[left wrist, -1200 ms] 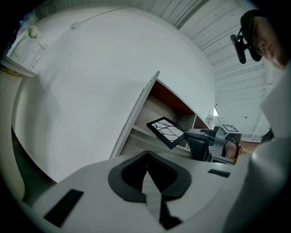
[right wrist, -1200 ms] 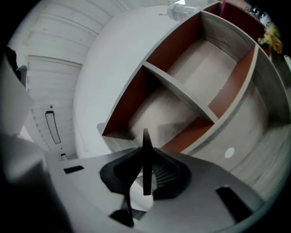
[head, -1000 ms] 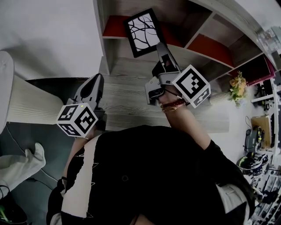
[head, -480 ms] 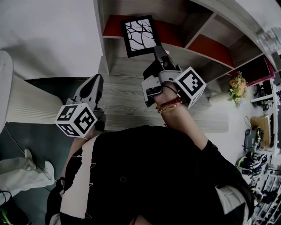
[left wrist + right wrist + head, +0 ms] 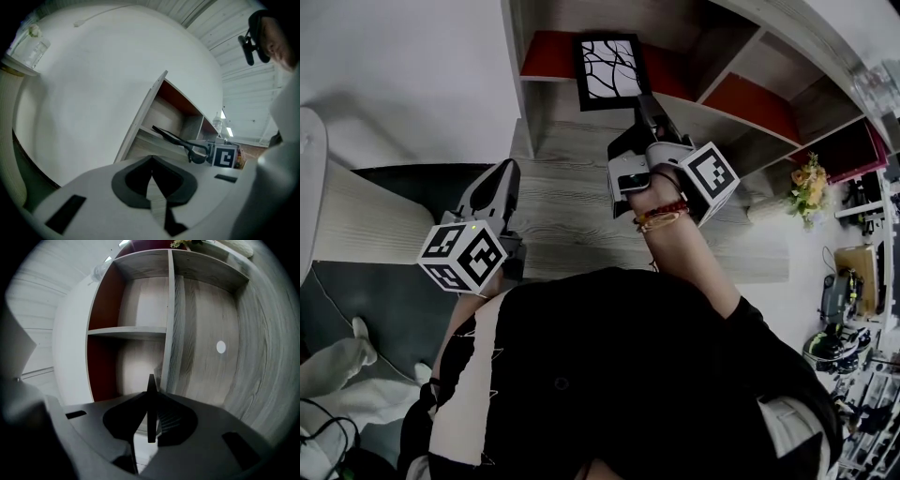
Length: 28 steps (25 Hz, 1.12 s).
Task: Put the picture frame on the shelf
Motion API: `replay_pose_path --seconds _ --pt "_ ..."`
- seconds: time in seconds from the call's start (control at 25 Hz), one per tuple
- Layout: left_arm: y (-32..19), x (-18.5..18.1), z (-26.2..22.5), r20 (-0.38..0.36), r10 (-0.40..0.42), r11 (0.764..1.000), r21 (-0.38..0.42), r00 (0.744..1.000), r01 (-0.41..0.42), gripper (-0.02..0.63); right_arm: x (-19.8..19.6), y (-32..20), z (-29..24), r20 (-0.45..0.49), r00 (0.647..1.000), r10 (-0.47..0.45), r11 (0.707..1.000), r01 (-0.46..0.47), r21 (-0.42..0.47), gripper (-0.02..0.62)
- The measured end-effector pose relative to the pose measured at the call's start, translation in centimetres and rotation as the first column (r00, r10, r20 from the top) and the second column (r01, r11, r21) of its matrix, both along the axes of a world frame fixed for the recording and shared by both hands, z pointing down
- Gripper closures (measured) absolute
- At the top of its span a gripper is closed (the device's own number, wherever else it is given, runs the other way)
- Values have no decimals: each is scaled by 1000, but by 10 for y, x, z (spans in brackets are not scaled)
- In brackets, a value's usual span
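Observation:
The picture frame (image 5: 608, 71), black-rimmed with a white sheet of black branches, hangs in front of the shelf's red-backed compartment (image 5: 546, 54). My right gripper (image 5: 643, 101) is shut on its lower right edge. In the right gripper view the frame (image 5: 150, 404) stands edge-on as a thin dark strip between the jaws, level with the lower compartment under a shelf board (image 5: 126, 331). My left gripper (image 5: 508, 169) rests low over the wooden top, its tips meeting with nothing held. From the left gripper view (image 5: 151, 161) the frame (image 5: 169, 136) and the right gripper's marker cube (image 5: 225, 157) show to the right.
The wooden shelf unit (image 5: 741, 70) has several compartments, some with red backs. A wooden top (image 5: 567, 211) lies below both grippers. Flowers (image 5: 809, 184) stand at the right. A pale rounded piece (image 5: 337, 220) is at the left, and a person's light-clothed leg (image 5: 337, 375) at the lower left.
The frame has rolled from tilted to square with the shelf and the right gripper has turned with it. The left gripper has stayed put. The leg at lower left has shifted.

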State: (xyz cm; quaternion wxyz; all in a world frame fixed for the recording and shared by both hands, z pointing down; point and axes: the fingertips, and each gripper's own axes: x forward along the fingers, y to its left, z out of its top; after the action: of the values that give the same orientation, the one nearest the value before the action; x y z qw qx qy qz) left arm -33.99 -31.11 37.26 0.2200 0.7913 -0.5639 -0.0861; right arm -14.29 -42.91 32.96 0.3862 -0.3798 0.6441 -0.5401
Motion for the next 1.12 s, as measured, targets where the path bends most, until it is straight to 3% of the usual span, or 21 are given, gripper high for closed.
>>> replay_pose_path --seconds 0.8,1.12 --pt "-25 13 -20 48 63 997 50 997 -65 594 -5 -11 4 154 985 72 994 -58 -94 528" --pt "-29 11 -18 42 62 997 48 997 -64 594 -5 -16 10 126 988 93 990 -79 -115 526"
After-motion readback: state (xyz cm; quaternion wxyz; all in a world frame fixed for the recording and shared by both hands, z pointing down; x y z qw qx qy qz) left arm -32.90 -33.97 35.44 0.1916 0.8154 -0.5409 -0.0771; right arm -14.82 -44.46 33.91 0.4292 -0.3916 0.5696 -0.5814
